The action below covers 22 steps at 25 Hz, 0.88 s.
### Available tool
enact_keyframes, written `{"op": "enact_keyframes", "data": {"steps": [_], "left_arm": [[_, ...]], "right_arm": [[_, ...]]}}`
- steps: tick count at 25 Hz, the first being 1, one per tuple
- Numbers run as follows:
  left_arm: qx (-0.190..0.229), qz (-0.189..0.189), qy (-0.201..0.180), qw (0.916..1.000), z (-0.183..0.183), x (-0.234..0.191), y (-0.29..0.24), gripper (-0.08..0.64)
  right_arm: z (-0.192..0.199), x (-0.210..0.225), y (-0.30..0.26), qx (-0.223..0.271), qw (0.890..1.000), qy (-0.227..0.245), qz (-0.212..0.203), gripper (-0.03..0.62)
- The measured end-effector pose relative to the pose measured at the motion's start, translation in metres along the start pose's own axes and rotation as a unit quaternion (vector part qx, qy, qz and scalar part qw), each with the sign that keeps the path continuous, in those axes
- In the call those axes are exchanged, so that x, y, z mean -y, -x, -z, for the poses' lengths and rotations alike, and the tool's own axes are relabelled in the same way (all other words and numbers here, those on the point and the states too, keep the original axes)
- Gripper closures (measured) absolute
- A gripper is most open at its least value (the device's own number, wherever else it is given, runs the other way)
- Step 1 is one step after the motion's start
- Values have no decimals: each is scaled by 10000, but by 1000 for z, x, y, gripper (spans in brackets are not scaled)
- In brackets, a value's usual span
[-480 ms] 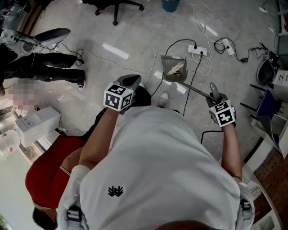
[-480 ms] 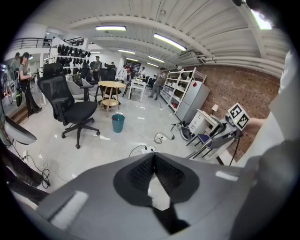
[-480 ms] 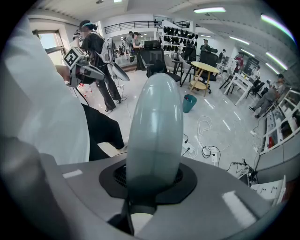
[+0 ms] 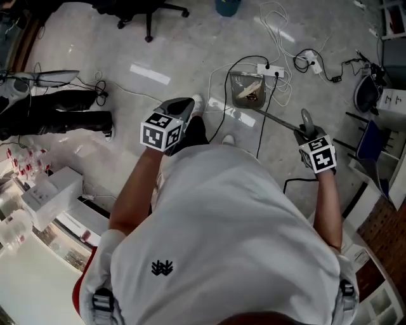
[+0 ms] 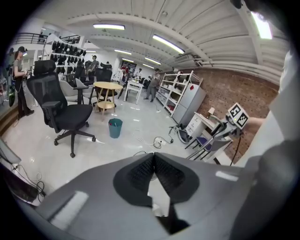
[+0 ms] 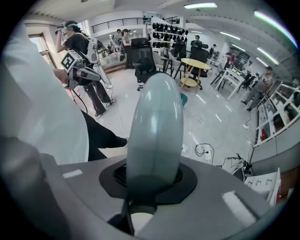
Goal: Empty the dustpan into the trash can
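In the head view my right gripper [image 4: 307, 131] is shut on the grey handle [image 4: 277, 121] of a long-handled dustpan [image 4: 247, 89]. The pan hangs low over the floor ahead of me and holds pale scraps. In the right gripper view the rounded handle end [image 6: 154, 126] fills the space between the jaws. A teal trash can [image 4: 226, 6] stands at the top edge, well beyond the pan, and also shows in the left gripper view as the trash can [image 5: 115, 127]. My left gripper [image 4: 183, 106] is shut with nothing in it, its jaws [image 5: 153, 158] meeting at the tips.
White and black cables and a power strip [image 4: 267, 68] lie on the floor around the dustpan. A black office chair [image 4: 147, 9] stands at the top left. Someone's dark legs [image 4: 60, 111] stretch in from the left, with white boxes [image 4: 54, 188] below. Shelving and a chair [image 4: 374, 143] crowd the right.
I have stepped forward: the dustpan and right gripper sit slightly farther up the view, nearer the power strip. The person in red at lower left has nearly left the frame.
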<state>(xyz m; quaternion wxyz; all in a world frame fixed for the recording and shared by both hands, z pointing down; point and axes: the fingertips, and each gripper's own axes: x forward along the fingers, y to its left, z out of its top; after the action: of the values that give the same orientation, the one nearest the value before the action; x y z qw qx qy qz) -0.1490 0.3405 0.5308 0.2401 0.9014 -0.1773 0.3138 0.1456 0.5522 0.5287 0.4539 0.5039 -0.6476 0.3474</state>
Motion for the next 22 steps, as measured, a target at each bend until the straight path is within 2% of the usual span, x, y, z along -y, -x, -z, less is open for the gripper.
{"op": "enact_keyframes", "data": {"steps": [10, 17, 22], "left_arm": [[-46, 441, -427, 9981, -77, -108, -11, 503], [-119, 695, -695, 9951, -106, -159, -23, 503], [-20, 701, -575, 9959, -124, -179, -28, 503]], "right_arm": [[-109, 38, -14, -96, 9978, -511, 415, 508], [-179, 69, -16, -118, 9966, -369, 723, 508], [-222, 99, -16, -109, 9964, -250, 804, 508]]}}
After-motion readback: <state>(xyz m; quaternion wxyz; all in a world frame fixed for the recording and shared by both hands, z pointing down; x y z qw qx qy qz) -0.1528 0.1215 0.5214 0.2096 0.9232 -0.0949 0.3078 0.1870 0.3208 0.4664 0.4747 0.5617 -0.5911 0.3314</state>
